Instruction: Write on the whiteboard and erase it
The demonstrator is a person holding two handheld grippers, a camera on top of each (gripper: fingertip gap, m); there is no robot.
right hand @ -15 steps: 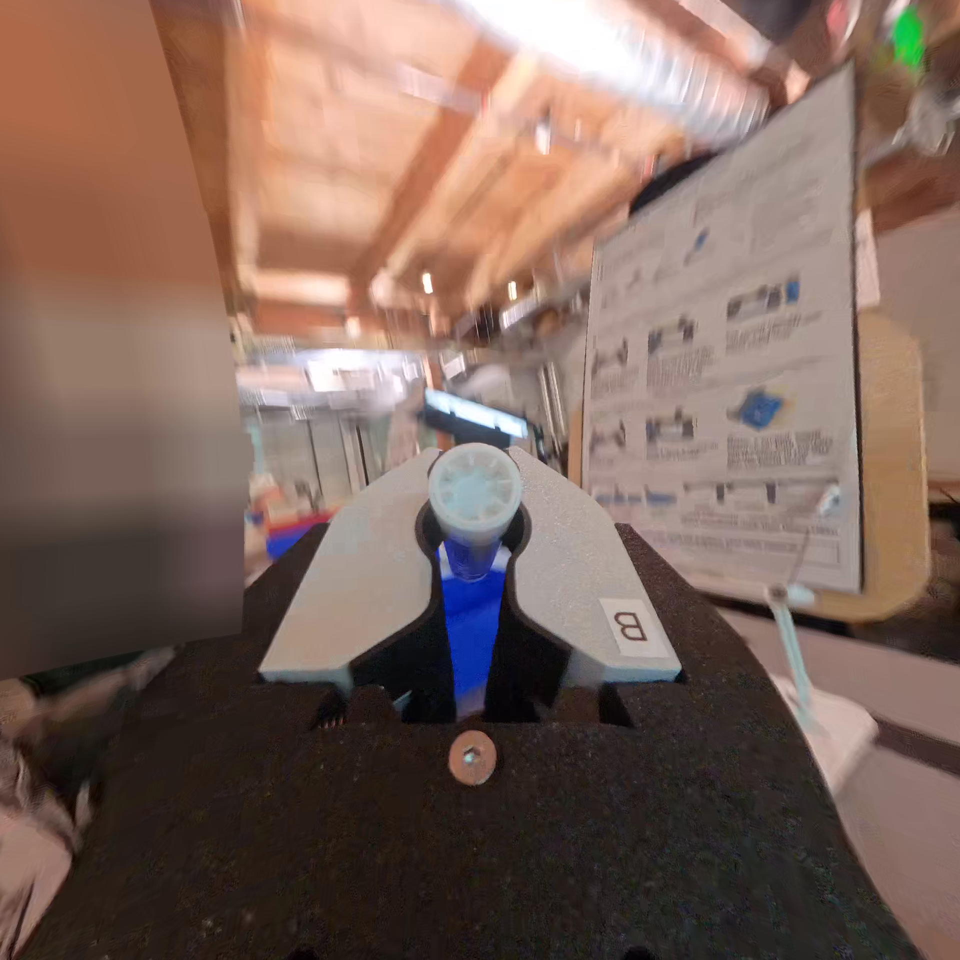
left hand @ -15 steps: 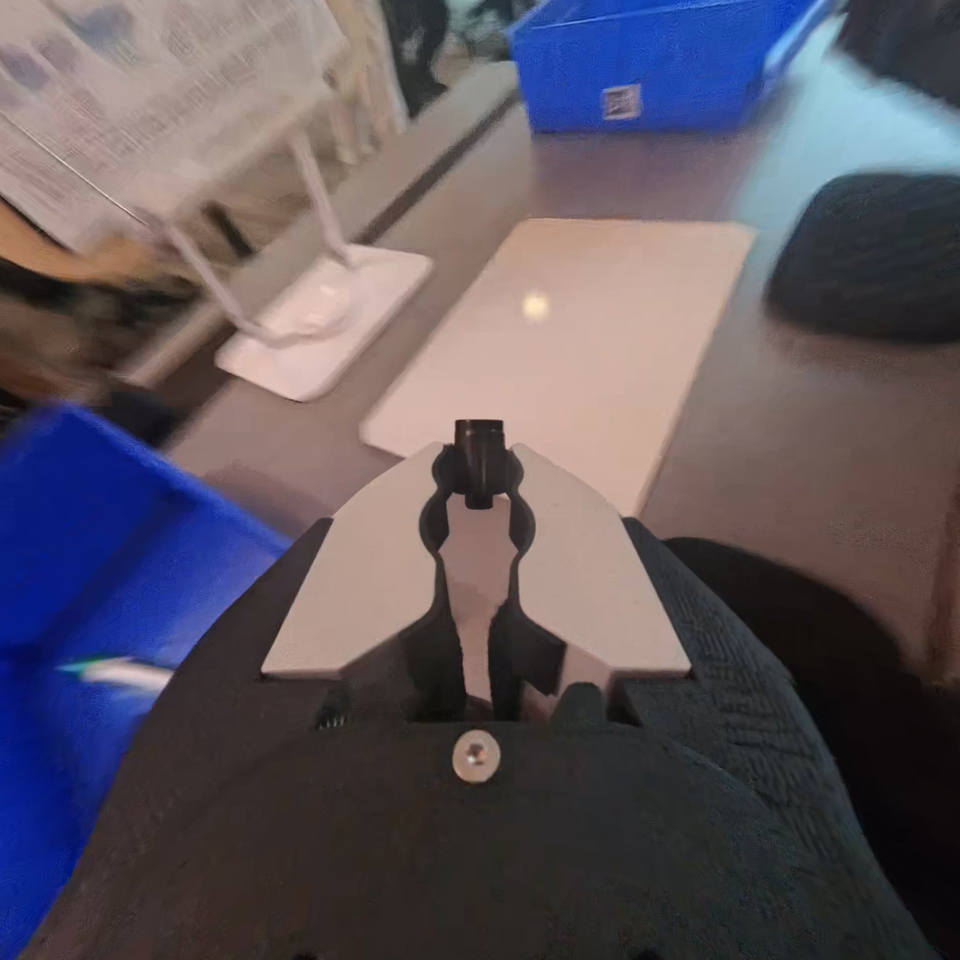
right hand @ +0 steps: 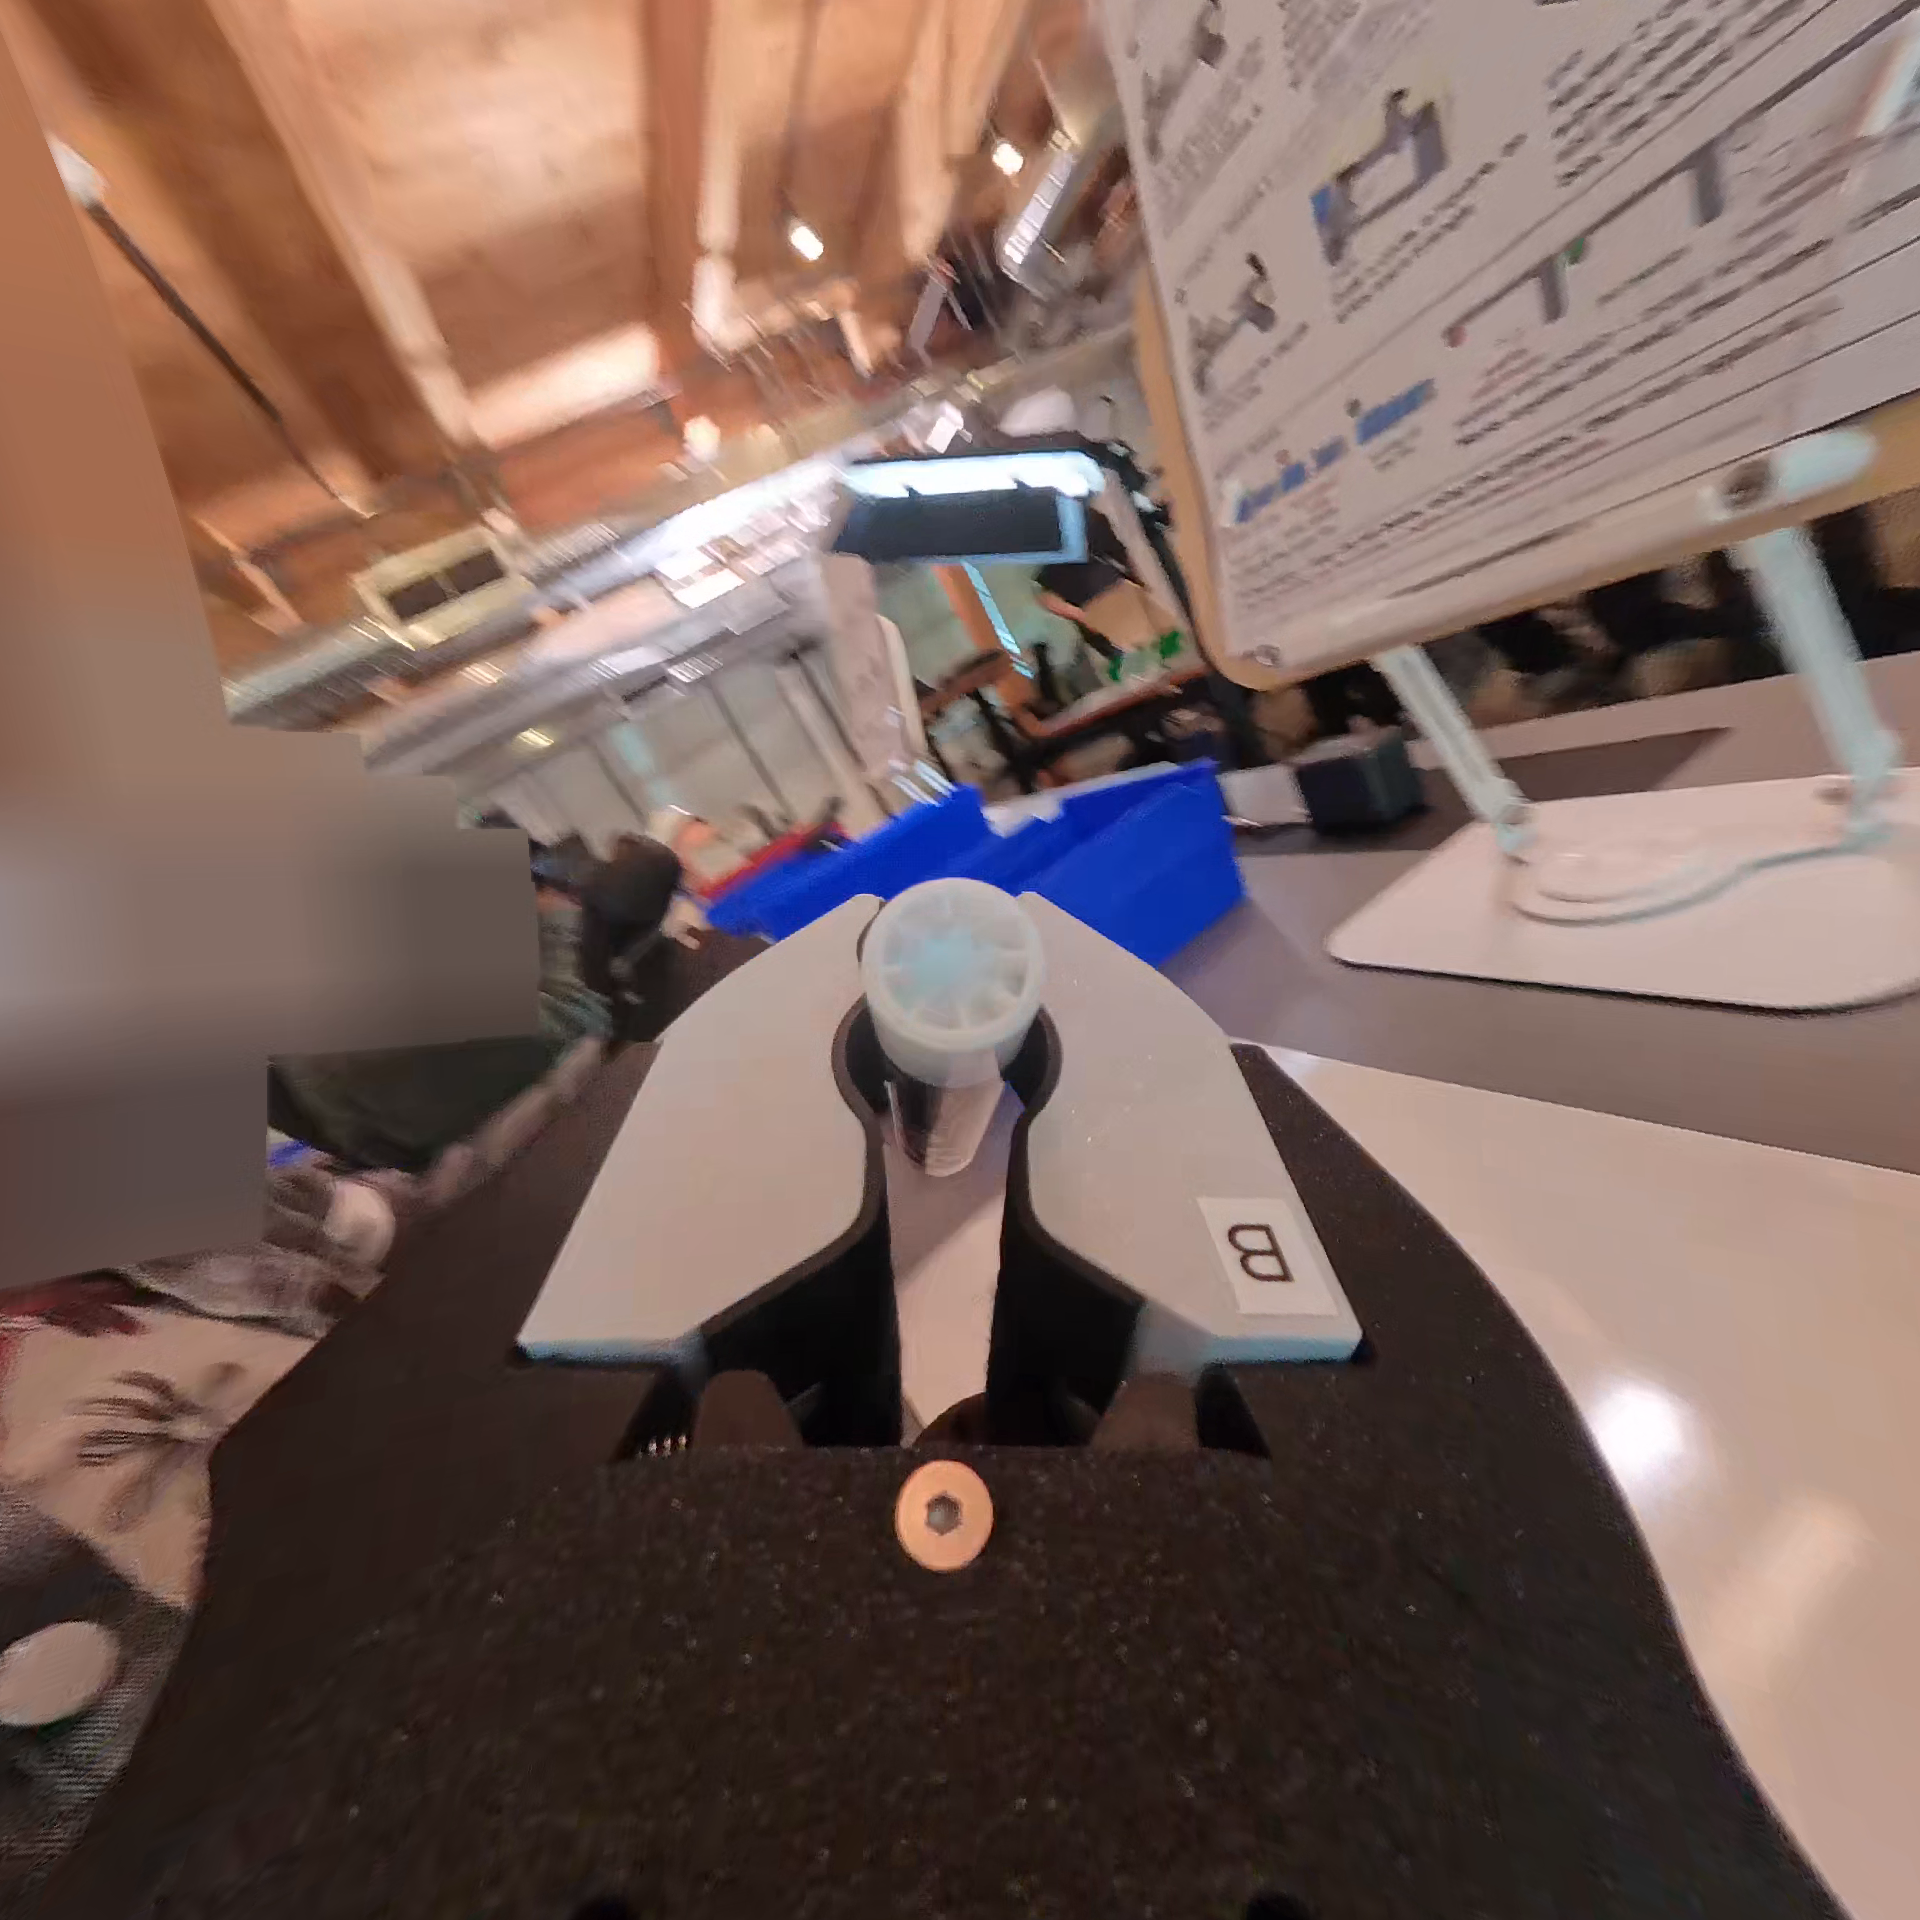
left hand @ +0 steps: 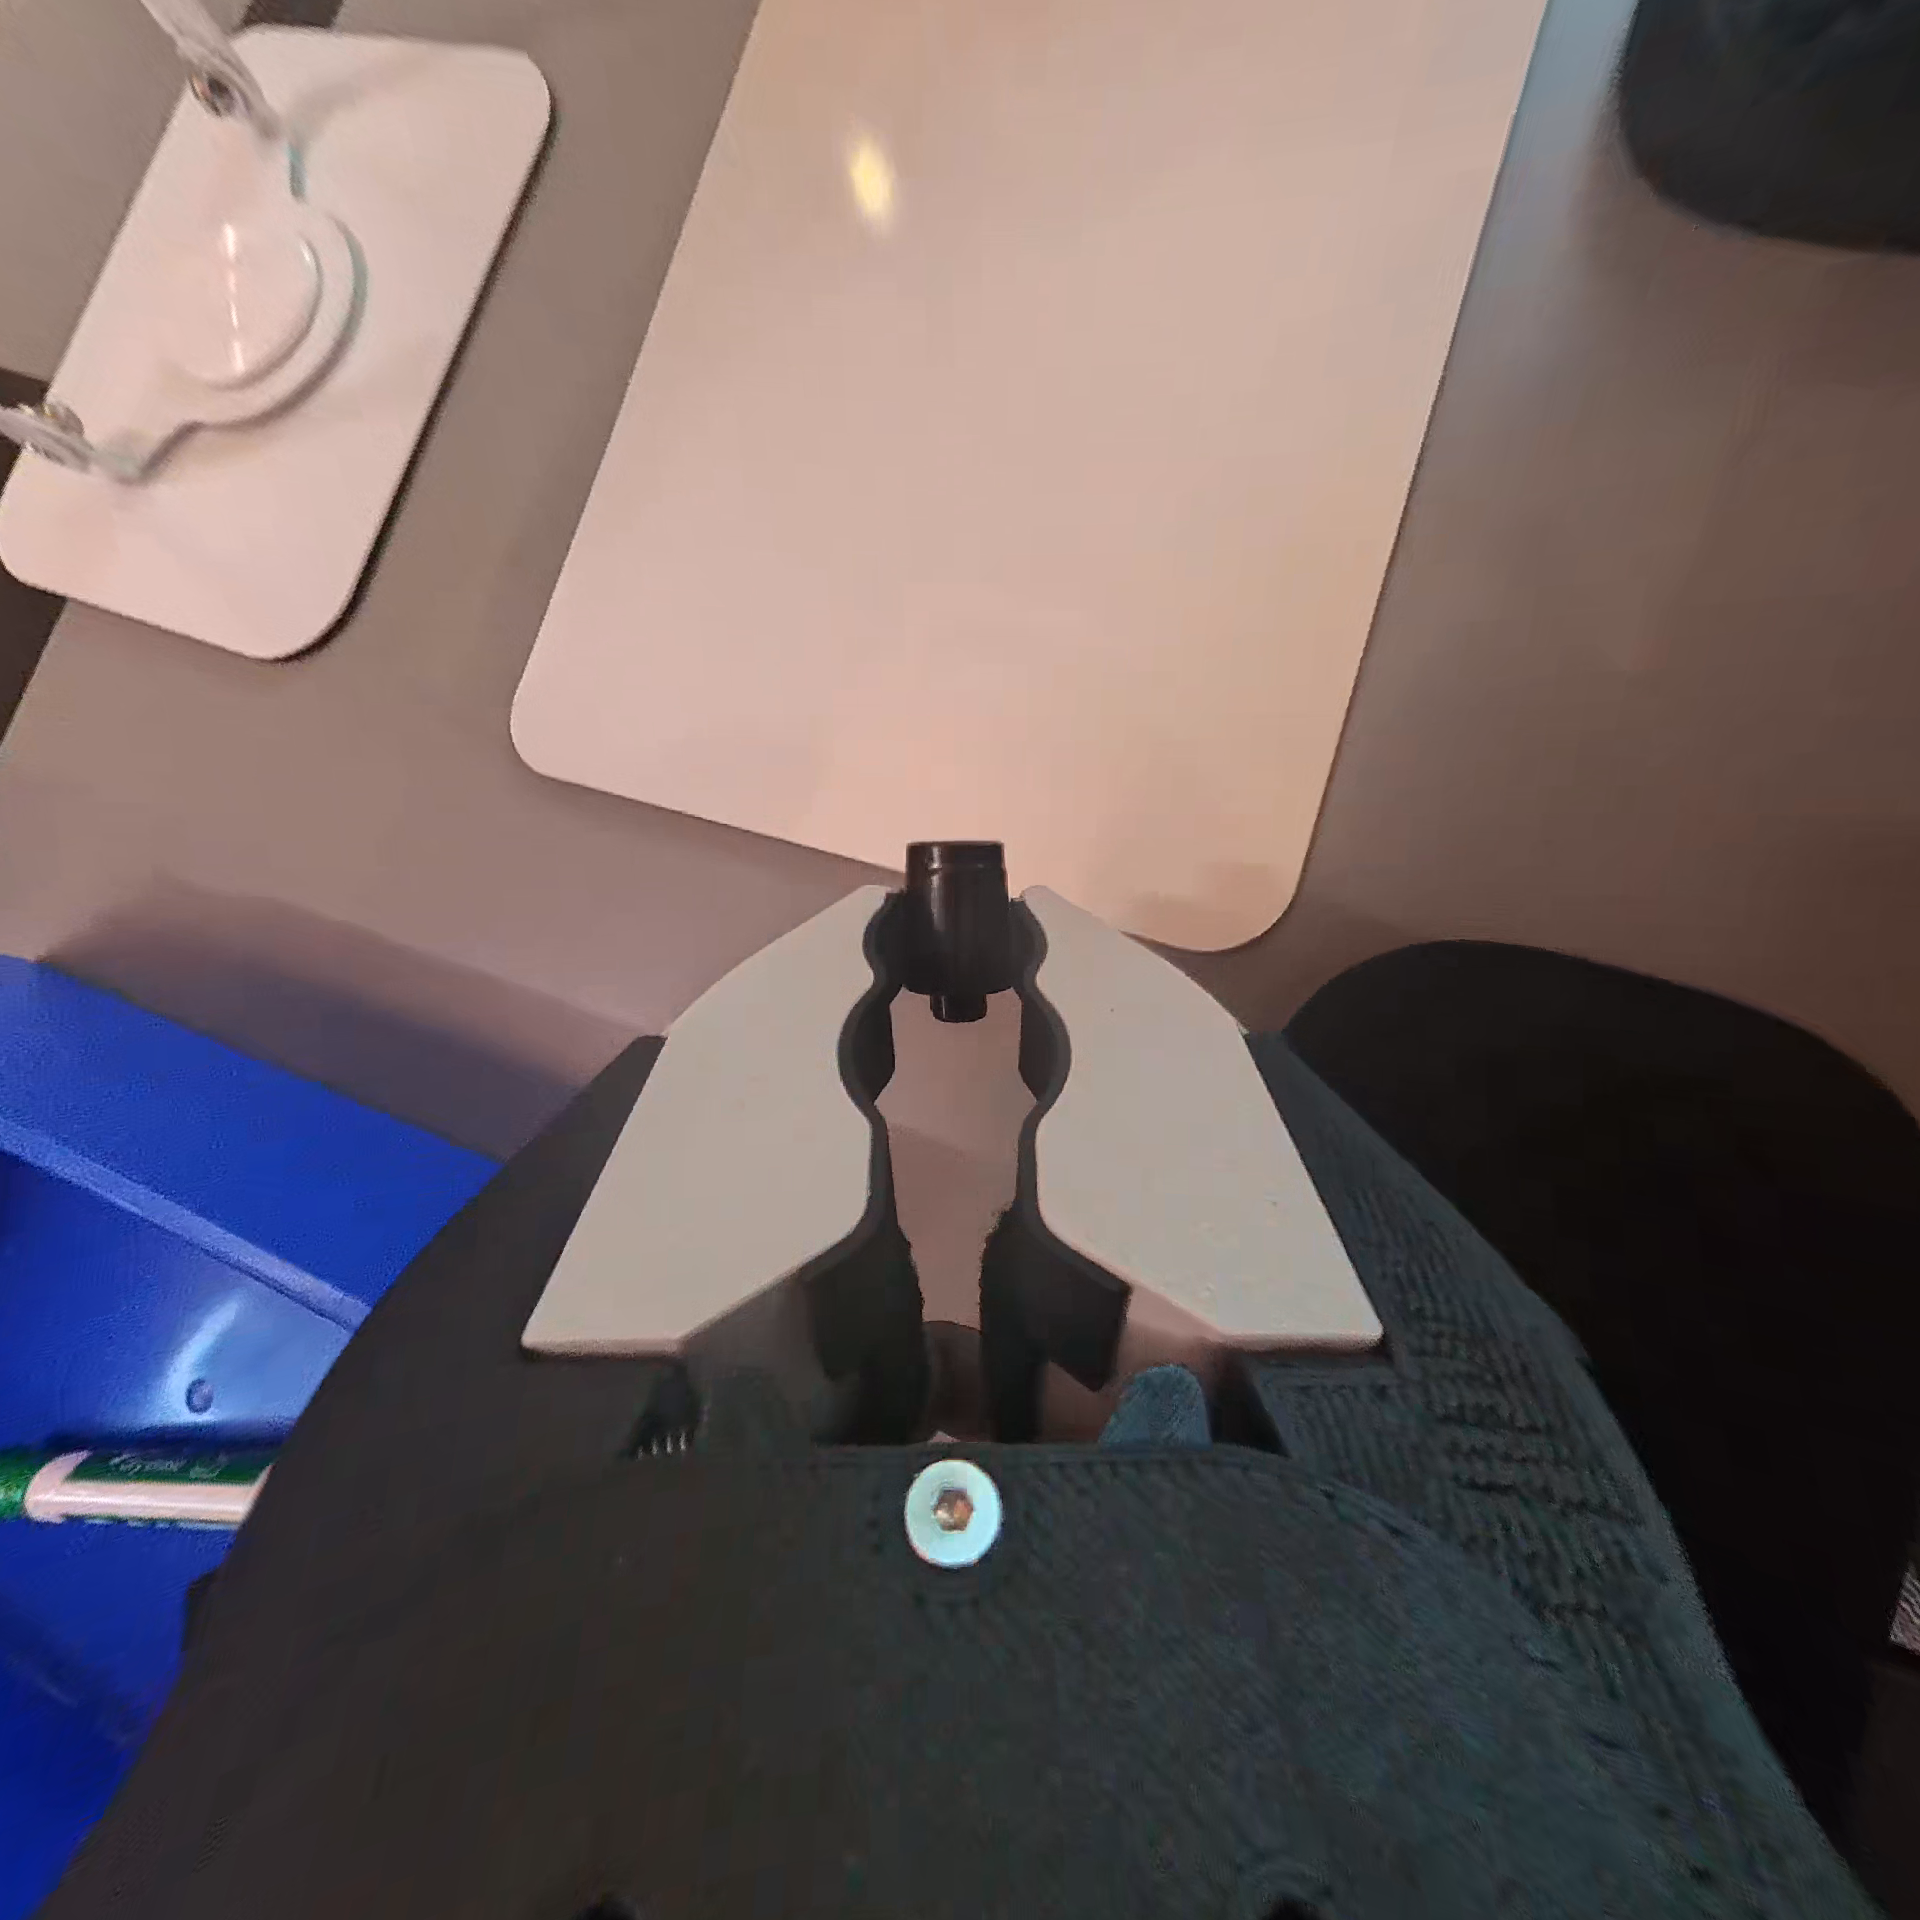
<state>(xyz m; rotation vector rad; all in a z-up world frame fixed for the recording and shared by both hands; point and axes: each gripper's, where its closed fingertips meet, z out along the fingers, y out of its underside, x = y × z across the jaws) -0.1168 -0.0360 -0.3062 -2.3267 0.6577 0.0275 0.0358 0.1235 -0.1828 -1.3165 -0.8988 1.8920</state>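
Green marker (left hand: 135,1484) only beside left tongs (left hand: 956,914)

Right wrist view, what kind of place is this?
Probably a shared workshop or lab: exposed wooden ceiling beams, an instruction sheet on a stand, and blue bins on a grey table.

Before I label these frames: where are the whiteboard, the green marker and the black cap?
whiteboard (left hand: 997,416): left wrist view, bare middle of its surface.
green marker (left hand: 145,1496): left wrist view, its labelled barrel.
black cap (left hand: 956,914): left wrist view, its side.
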